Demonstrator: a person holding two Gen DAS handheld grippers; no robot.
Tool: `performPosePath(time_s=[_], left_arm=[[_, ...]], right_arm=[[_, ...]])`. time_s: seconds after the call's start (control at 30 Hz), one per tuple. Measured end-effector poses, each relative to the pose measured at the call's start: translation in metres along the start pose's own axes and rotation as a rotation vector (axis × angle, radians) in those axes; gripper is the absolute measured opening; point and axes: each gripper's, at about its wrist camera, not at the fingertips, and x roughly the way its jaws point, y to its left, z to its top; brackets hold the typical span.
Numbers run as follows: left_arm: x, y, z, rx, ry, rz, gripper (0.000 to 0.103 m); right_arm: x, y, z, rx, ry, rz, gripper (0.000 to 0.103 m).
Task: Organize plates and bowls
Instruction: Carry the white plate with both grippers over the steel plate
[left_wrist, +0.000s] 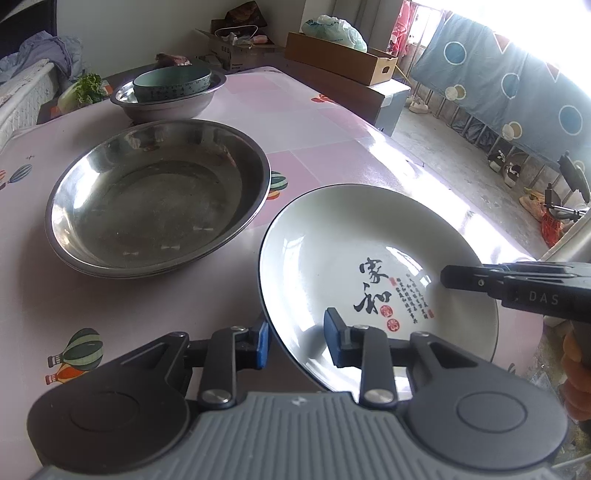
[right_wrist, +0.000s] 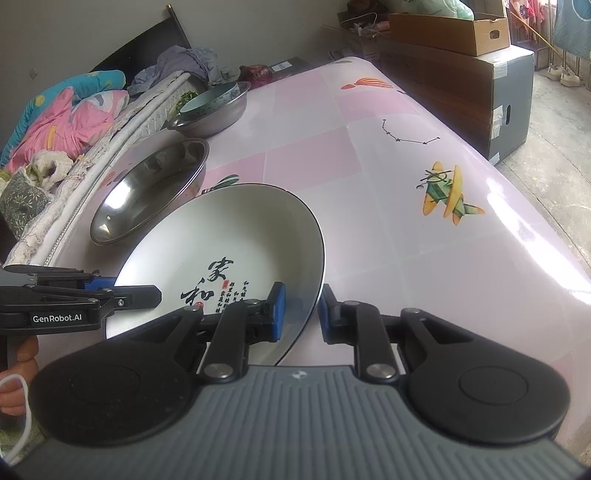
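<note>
We've got both grippers clamped on the white ceramic plate with black calligraphy (left_wrist: 369, 258): left gripper (left_wrist: 300, 341) pinches its near-left rim, right gripper (right_wrist: 300, 314) its right rim. Plate sits tilted over the pink patterned desk (right_wrist: 369, 166), just beside the stacked steel basins (left_wrist: 159, 199)

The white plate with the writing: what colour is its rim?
Black: a thin line edges the white plate, clearest in the left wrist view.
</note>
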Motion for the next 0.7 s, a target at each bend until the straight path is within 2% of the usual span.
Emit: performPosePath(time_s=[0.13, 0.3, 0.7], left_arm=[[0.001, -0.002, 0.002, 0.007, 0.015, 0.000, 0.034], [0.004, -0.004, 0.006, 0.012, 0.031, 0.010, 0.038], [0.002, -0.006, 0.005, 0.016, 0.030, 0.023, 0.036]], right_arm=[[0.000, -0.003, -0.001, 0.004, -0.014, 0.009, 0.018], [0.003, 0.005, -0.005, -0.038, -0.041, -0.015, 0.024], [0.000, 0.014, -0.004, -0.065, -0.052, -0.061, 0.024]])
